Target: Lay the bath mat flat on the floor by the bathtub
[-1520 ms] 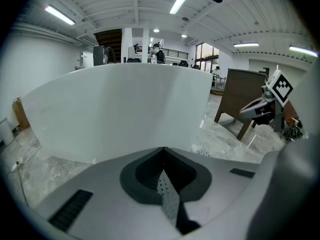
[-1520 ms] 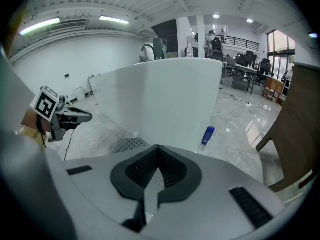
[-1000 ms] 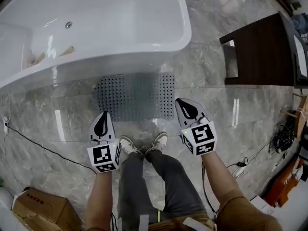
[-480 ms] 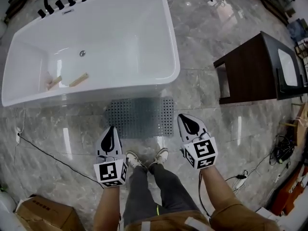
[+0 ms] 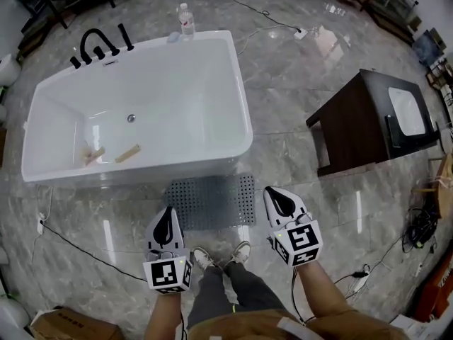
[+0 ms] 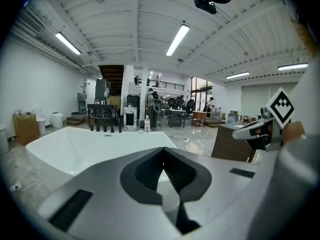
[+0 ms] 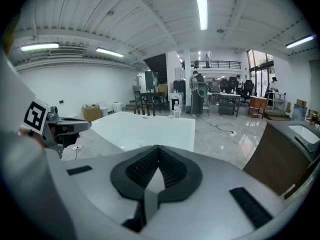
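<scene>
A grey perforated bath mat (image 5: 211,200) lies flat on the marble floor against the near side of the white bathtub (image 5: 141,112). My left gripper (image 5: 167,222) hangs above the floor just in front of the mat's near left corner, its jaws shut and empty. My right gripper (image 5: 280,198) is held level with the mat's right edge, also shut with nothing in it. In both gripper views the jaws (image 6: 163,151) (image 7: 158,149) point out over the tub (image 6: 95,146) (image 7: 145,129) into the room, tips together. The mat is hidden in those views.
A dark wooden vanity with a white basin (image 5: 375,119) stands to the right. Black taps (image 5: 99,44) and a water bottle (image 5: 186,20) sit at the tub's far rim, and two brushes (image 5: 113,154) lie inside it. Cables (image 5: 71,236) trail on the floor; a cardboard box (image 5: 64,326) is bottom left.
The head view has lifted, so the whole tub and more of the room now show. Both grippers have stayed shut and drawn a little back from the mat, which has not moved.
</scene>
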Action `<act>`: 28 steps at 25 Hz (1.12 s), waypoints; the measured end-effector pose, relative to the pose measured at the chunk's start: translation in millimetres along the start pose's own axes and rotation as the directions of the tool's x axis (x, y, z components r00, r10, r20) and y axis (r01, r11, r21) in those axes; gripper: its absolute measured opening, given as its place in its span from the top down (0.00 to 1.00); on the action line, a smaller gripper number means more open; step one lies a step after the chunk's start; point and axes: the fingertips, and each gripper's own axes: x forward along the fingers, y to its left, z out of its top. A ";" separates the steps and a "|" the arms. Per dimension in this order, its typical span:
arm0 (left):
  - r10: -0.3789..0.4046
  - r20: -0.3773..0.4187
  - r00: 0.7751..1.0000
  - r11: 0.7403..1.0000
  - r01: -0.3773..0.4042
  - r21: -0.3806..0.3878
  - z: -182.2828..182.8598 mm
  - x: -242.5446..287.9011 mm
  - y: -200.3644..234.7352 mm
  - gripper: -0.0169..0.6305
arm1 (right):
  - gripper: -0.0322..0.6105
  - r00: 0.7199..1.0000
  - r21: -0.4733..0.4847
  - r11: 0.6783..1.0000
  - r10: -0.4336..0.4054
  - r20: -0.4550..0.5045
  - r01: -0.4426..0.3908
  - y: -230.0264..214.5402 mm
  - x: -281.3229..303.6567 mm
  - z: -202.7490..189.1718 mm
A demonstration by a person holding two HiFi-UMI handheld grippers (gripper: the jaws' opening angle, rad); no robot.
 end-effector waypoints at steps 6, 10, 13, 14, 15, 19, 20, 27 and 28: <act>-0.038 0.081 0.996 0.999 0.035 0.035 66.4 -28.4 -14.6 0.97 | 0.95 0.996 0.004 1.000 -0.028 0.082 0.027 -6.6 -49.1 51.1; -0.049 0.143 0.988 0.996 0.038 0.079 116.5 -52.1 -21.6 0.97 | 0.95 0.991 -0.006 0.999 -0.038 0.129 0.039 -5.5 -77.8 80.1; -0.051 0.184 0.982 0.995 0.035 0.091 143.6 -71.6 -21.5 0.97 | 0.95 0.986 -0.015 0.999 -0.042 0.160 0.045 0.6 -97.3 97.3; -0.050 0.192 0.980 0.995 0.033 0.093 150.2 -77.8 -20.5 0.97 | 0.95 0.985 -0.015 0.999 -0.042 0.169 0.046 2.7 -103.1 102.6; -0.049 0.198 0.979 0.995 0.031 0.095 155.5 -83.7 -19.2 0.97 | 0.95 0.983 -0.016 0.999 -0.043 0.178 0.046 4.8 -108.4 107.7; -0.051 0.218 0.975 0.993 0.026 0.114 171.8 -105.7 -13.8 0.97 | 0.95 0.977 -0.027 0.998 -0.045 0.210 0.052 13.6 -128.8 127.7; -0.052 0.225 0.973 0.993 0.025 0.119 176.4 -111.2 -13.0 0.97 | 0.95 0.975 -0.031 0.998 -0.045 0.218 0.053 15.3 -134.1 132.8; -0.064 0.283 0.957 0.991 0.027 0.133 208.9 -142.2 -12.5 0.97 | 0.95 0.960 -0.057 0.995 -0.066 0.272 0.084 18.9 -169.9 163.1; -0.065 0.291 0.955 0.991 0.027 0.134 212.4 -144.9 -11.8 0.97 | 0.95 0.956 -0.057 0.994 -0.070 0.285 0.090 18.9 -174.5 167.5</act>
